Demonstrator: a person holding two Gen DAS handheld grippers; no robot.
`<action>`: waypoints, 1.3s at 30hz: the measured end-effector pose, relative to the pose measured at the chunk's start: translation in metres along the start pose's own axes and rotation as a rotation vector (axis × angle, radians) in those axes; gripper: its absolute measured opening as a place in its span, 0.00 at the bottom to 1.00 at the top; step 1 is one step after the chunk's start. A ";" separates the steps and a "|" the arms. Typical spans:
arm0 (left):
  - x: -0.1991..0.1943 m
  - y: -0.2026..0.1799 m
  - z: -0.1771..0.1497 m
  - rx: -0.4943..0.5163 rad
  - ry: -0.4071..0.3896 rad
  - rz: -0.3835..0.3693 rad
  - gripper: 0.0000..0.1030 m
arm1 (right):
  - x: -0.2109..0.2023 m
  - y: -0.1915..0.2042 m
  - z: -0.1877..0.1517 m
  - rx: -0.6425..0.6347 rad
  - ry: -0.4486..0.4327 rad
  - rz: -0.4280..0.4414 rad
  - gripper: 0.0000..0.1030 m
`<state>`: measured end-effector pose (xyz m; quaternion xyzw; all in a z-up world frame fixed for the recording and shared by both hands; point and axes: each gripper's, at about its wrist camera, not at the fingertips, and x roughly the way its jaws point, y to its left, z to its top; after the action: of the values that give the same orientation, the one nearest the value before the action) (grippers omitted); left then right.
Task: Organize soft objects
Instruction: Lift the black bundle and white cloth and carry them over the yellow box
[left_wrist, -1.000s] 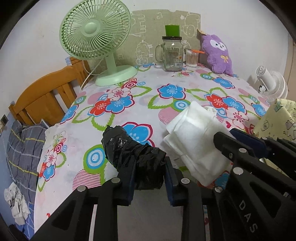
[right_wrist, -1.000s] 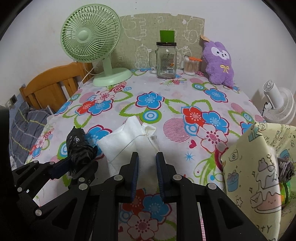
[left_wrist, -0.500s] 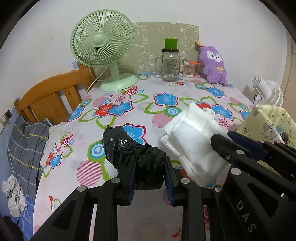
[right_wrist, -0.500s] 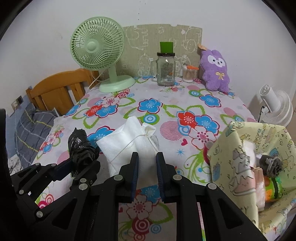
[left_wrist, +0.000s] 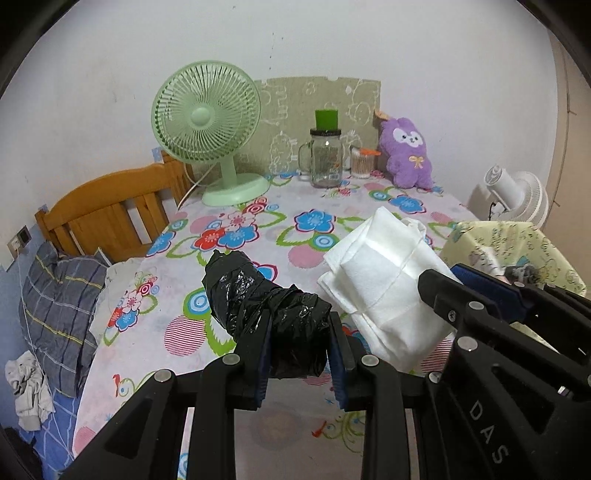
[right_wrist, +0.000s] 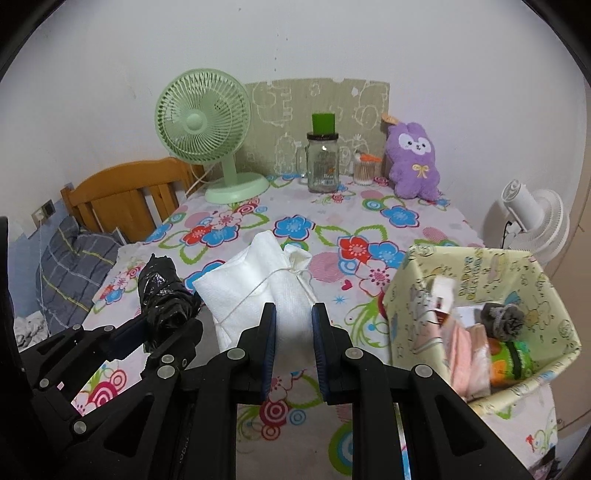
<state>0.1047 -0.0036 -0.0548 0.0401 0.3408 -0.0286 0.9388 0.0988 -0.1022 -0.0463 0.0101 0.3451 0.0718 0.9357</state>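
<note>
- Black crinkled plastic fills the left gripper (left_wrist: 299, 354): its jaws are clamped narrow on the near end of a black plastic roll (left_wrist: 258, 295), which juts forward and up, clear of the flowered tablecloth (left_wrist: 236, 236).
- White fabric is what the right gripper (right_wrist: 293, 328) holds: a folded white cloth bundle (right_wrist: 258, 280), tied round with thin string, is pinched at its near edge between close-set jaws and hangs above the table.
- Both bundles are carried side by side, near one another but not clearly touching.
- Judging by this, the step in hand is transport: both soft things are lifted and neither has been put away yet.
- A yellow fabric bin (right_wrist: 532, 291) with cartoon print stands at the right edge of the table, its mouth open. Inside lie pink cloths, a grey knitted item and something green and orange, so it looks like the likely destination.
- The next move would probably call for swinging to the right until a bundle hangs over the mouth of the bin, then lowering before the jaws part.
- The right gripper is nearer the bin, so the white bundle seems the sensible one to go first.
- The bin's walls look soft and saggy, so a bundle that catches on the rim could fold the wall inward.
</note>
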 end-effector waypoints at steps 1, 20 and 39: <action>-0.004 -0.001 0.000 0.000 -0.006 -0.001 0.26 | -0.004 -0.001 0.000 -0.001 -0.006 -0.001 0.21; -0.060 -0.029 0.001 0.015 -0.102 -0.020 0.26 | -0.074 -0.020 -0.007 0.014 -0.104 -0.014 0.21; -0.071 -0.083 0.010 0.069 -0.159 -0.099 0.26 | -0.102 -0.070 -0.010 0.075 -0.160 -0.097 0.21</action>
<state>0.0502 -0.0850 -0.0062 0.0530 0.2658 -0.0899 0.9584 0.0246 -0.1860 0.0076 0.0339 0.2717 0.0125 0.9617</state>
